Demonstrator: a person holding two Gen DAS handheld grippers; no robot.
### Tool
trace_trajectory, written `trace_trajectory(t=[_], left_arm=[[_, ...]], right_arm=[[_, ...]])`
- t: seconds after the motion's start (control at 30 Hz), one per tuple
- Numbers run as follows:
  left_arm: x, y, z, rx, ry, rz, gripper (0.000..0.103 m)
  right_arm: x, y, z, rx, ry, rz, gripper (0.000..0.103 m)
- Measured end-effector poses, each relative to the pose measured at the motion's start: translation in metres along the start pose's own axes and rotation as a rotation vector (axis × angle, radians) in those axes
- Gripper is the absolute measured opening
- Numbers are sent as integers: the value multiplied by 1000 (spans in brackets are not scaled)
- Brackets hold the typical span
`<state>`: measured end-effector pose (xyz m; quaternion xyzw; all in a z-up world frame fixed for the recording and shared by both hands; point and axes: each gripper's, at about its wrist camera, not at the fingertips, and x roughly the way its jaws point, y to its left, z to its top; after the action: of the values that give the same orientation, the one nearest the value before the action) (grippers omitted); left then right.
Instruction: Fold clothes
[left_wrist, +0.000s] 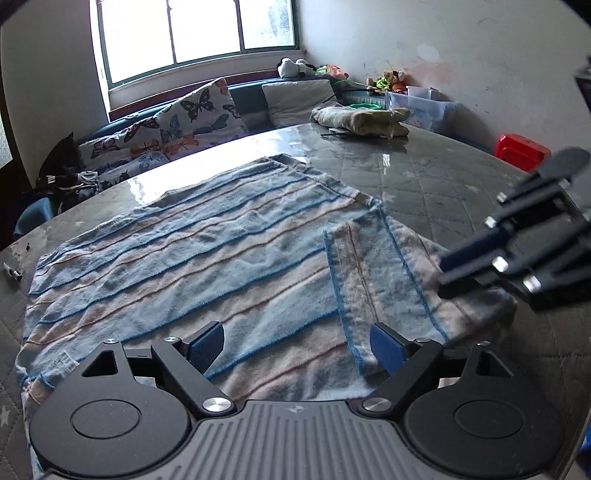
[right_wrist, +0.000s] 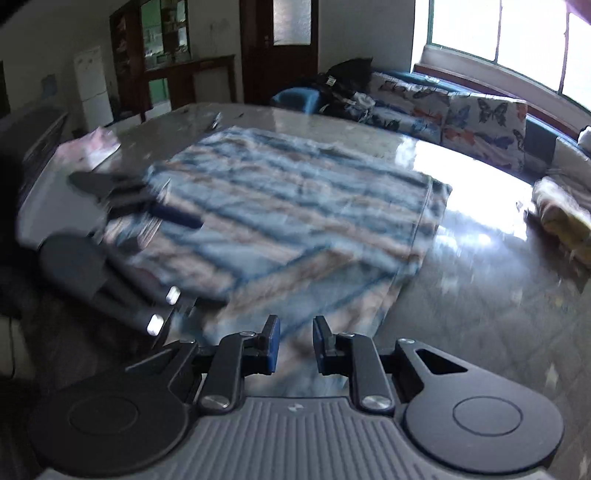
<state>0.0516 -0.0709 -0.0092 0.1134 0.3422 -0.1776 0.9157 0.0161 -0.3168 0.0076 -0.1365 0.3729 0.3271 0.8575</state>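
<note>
A blue-and-pink striped cloth (left_wrist: 192, 258) lies spread flat on the grey quilt-pattern table (left_wrist: 424, 173). One part of it is folded over as a narrow flap (left_wrist: 373, 280) on the right. My left gripper (left_wrist: 297, 347) hovers open over the cloth's near edge, and its right finger is beside the flap's end. My right gripper (left_wrist: 448, 275) reaches in from the right at the flap's outer edge, where the cloth looks blurred. In the right wrist view the right gripper (right_wrist: 295, 345) is nearly closed, with the striped cloth (right_wrist: 288, 206) running into the narrow gap. That view is motion-blurred.
A folded yellowish cloth pile (left_wrist: 362, 120) and a clear plastic box (left_wrist: 424, 105) sit at the table's far side. A red stool (left_wrist: 521, 151) stands beyond the right edge. Butterfly cushions (left_wrist: 192, 114) line the bench. A pen (left_wrist: 13, 274) lies far left.
</note>
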Motion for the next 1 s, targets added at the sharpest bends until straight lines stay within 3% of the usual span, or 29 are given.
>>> trace_trajectory(t=[0.13, 0.33, 0.53, 0.8, 1.0], left_arm=[[-3, -3, -4, 19, -4, 4, 88], [-19, 2, -3, 8, -39, 11, 88], [-23, 4, -13, 13, -13, 22, 88], [-42, 18, -27, -18, -8, 50, 88], [-52, 24, -38, -38, 8, 62, 88]], right_arm=[[-3, 8, -23, 1, 27, -1, 18], [-14, 12, -24, 2, 8, -17, 18], [-16, 13, -29, 28, 17, -14, 19], [-13, 27, -16, -20, -32, 31, 19], [1, 49, -17, -118, 8, 67, 23]])
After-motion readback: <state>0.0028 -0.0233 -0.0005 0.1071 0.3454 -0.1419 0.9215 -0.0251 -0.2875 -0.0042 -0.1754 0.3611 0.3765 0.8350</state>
